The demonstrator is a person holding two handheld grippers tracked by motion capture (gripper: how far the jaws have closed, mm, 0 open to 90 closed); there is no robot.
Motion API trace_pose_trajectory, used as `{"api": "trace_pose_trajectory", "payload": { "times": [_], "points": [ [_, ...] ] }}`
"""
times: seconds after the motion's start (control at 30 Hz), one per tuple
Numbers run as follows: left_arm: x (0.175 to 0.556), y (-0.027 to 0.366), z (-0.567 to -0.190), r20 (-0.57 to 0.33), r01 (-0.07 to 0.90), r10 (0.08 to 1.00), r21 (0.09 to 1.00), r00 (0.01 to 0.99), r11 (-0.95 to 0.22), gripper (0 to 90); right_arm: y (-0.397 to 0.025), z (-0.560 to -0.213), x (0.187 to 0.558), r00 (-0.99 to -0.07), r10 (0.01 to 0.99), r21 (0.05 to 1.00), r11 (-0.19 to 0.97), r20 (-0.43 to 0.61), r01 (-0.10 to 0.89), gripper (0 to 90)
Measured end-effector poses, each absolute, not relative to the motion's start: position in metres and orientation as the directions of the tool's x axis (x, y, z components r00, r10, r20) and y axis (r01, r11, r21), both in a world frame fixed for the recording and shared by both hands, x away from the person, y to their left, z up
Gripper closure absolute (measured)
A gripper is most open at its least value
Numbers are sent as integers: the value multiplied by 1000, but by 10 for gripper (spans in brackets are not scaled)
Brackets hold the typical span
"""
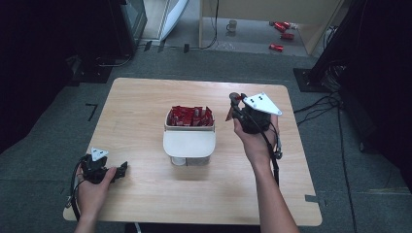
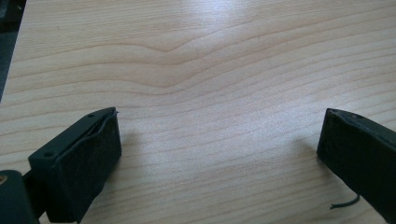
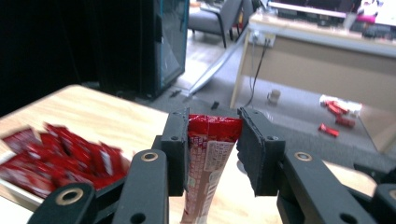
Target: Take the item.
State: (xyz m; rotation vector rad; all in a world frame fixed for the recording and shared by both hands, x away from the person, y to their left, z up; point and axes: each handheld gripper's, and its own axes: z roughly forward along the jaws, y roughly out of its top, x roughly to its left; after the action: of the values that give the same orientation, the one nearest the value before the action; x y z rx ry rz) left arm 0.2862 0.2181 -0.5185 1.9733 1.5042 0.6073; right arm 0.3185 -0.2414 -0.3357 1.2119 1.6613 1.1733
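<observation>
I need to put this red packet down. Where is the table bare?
Bare wood lies right of the white box, below the right gripper holding the red packet, and between box and left gripper. The box itself is crammed with packets.

The left hand-held gripper (image 1: pixel 99 167) is a compact black unit with a small grey three-cornered plate on top and a black cable trailing from its rear past the person's wrist. Seen from its own camera, its two jaws are blocky black pieces with a small screw hole on the upper face and a dark, rough-textured pad on the inner side; a thin black strand curls beside one jaw.

The right hand-held gripper (image 3: pixel 212 154) is also black, with a larger grey three-cornered plate bearing dark dots, and a black cable hanging behind it. Its jaw arms carry ringed metal screw holes. Both forearms are bare, without sleeves.
</observation>
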Motion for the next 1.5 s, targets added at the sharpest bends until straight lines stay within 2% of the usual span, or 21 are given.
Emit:
{"api": "trace_pose_trajectory", "payload": {
  "times": [0.2,0.5,0.87,1.03,1.4,1.5],
  "points": [
    [286,218,-518,12,703,965,683,263,-200,1,-252,-378,337,-234,972,933,110,-28,342,655],
    [286,218,-518,10,702,965,684,261,-197,1,-260,-405,337,-238,970,921,131,-43,368,654],
    [286,218,-518,10,703,965,683,262,-198,0,-262,-430,294,-274,959,912,173,-70,372,653],
    [286,218,-518,10,703,965,683,262,-198,1,-265,-454,271,-272,961,884,170,-51,435,653],
    [286,218,-518,10,703,965,683,262,-198,1,-268,-510,246,-240,970,816,165,-34,554,653],
    [286,218,-518,10,703,965,683,263,-199,1,-269,-514,244,-243,970,807,165,-28,567,652]
  ]
}}
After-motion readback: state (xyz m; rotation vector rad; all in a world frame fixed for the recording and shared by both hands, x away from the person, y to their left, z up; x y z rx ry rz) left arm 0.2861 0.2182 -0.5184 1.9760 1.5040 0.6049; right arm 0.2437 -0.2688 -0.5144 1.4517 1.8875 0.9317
